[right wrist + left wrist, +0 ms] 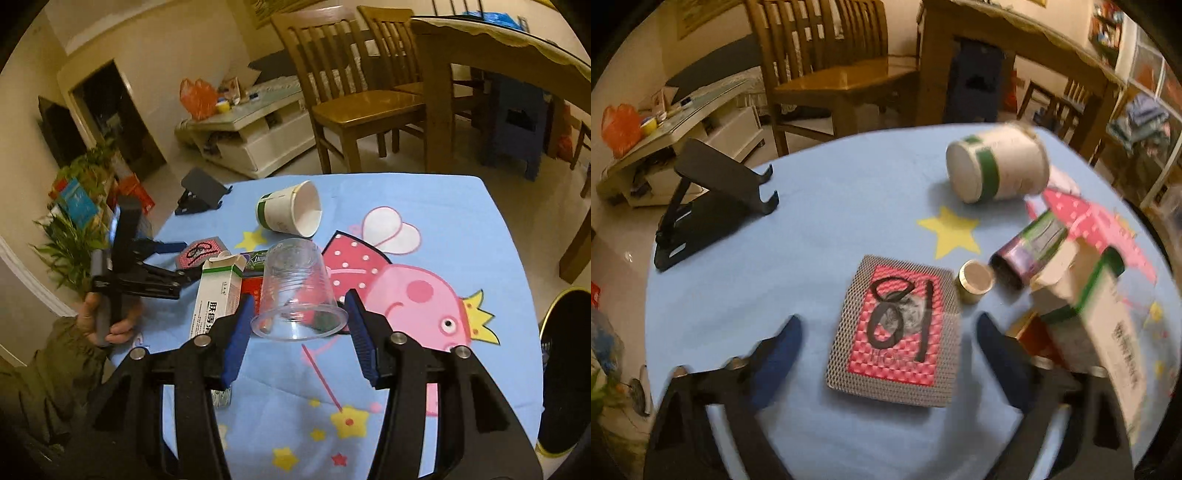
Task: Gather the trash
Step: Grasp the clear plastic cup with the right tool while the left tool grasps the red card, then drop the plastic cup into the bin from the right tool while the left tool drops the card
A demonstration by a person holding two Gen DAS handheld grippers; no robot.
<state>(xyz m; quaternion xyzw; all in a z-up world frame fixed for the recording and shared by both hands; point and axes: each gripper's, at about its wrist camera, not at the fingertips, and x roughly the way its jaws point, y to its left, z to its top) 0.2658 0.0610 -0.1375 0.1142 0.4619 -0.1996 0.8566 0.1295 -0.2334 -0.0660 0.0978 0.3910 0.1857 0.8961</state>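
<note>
A clear, glossy plastic cup [298, 295] and a matt paper cup [290, 214] sit on the bench's smooth printed cloth [424, 206], near a cardboard carton [216, 291].

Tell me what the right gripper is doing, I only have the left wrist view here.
Observer: The right gripper hangs over a clear plastic cup that stands upside down on the tablecloth. Its jaws are open on either side of the cup's rim.
Operator: Is the paper cup empty? I only see its bottom.
Observer: The paper cup lies on its side with its mouth toward the right camera, and the inside looks bare white.
</note>
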